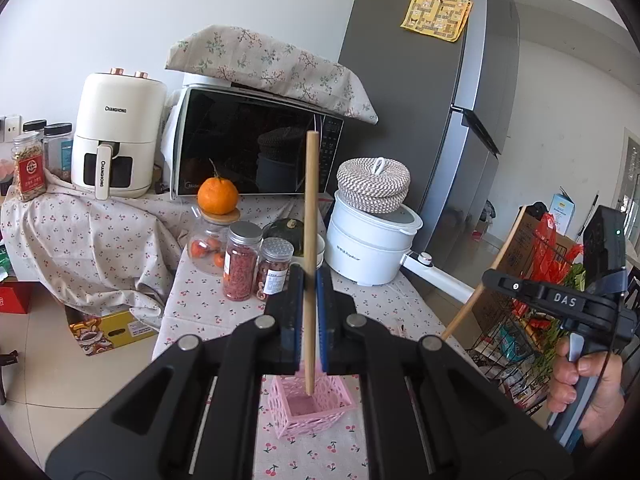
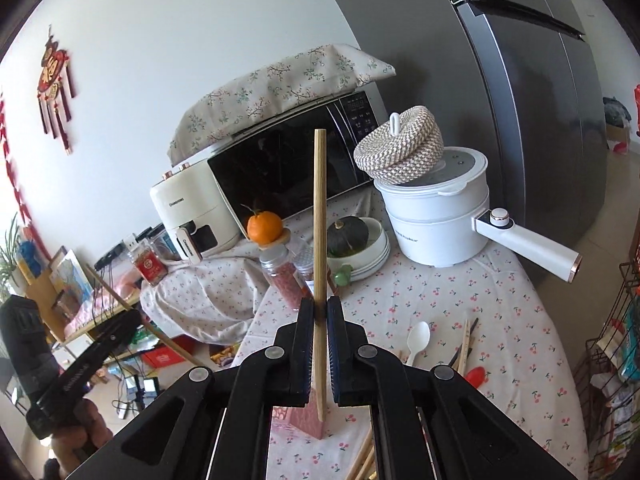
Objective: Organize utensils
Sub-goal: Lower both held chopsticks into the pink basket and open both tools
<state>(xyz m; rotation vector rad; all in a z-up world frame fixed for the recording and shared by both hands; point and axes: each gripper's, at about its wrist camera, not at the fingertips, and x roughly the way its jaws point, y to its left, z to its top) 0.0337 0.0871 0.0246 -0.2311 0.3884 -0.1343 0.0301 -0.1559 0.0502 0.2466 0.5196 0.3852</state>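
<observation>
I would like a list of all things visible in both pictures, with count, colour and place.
chopstick: two, wooden, one in each gripper
basket: one, pink, under left gripper
microwave: one, black, rear, cloth-covered
air fryer: one, cream, left of microwave
electric pot: one, white, woven lid on top
orange: one, on a jar
pumpkin: one, dark green, in bowl
spoon: one, white, on tablecloth
fridge: one, grey, right
left gripper: black, shut on chopstick
right gripper: black, shut on chopstick
</observation>
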